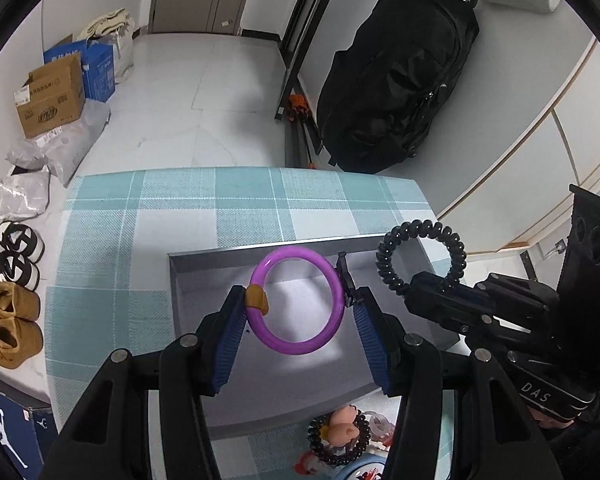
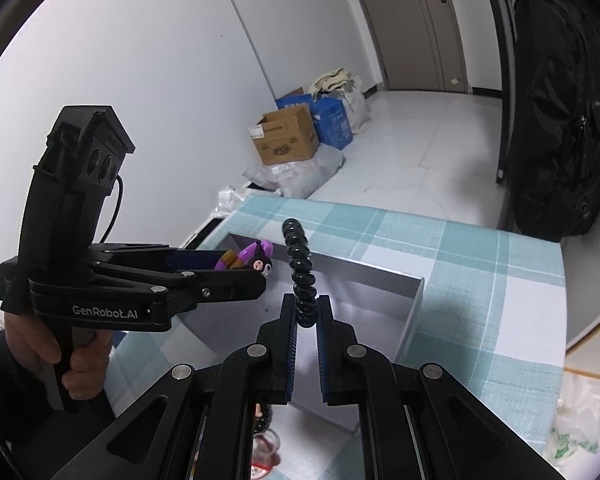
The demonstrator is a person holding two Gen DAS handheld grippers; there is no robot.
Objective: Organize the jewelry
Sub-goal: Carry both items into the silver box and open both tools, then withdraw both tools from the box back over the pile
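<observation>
My left gripper [image 1: 298, 312] is shut on a purple bangle [image 1: 296, 344] with a tan band and a small black charm, held above the grey tray [image 1: 228, 254]. It also shows in the right wrist view [image 2: 244, 258]. My right gripper [image 2: 305, 314] is shut on a black spiral hair tie [image 2: 300, 272], held upright over the tray [image 2: 380, 276]. In the left wrist view the hair tie [image 1: 386, 264] is a ring at the tray's right side, with the right gripper [image 1: 432, 292] below it.
A teal plaid cloth [image 1: 180, 208] covers the table. A dark bead bracelet [image 1: 340, 458] and a pink trinket [image 1: 344, 426] lie near the front edge. A black backpack [image 1: 396, 92] hangs beyond the table. Boxes [image 1: 52, 96] and shoes [image 1: 12, 320] are on the floor at left.
</observation>
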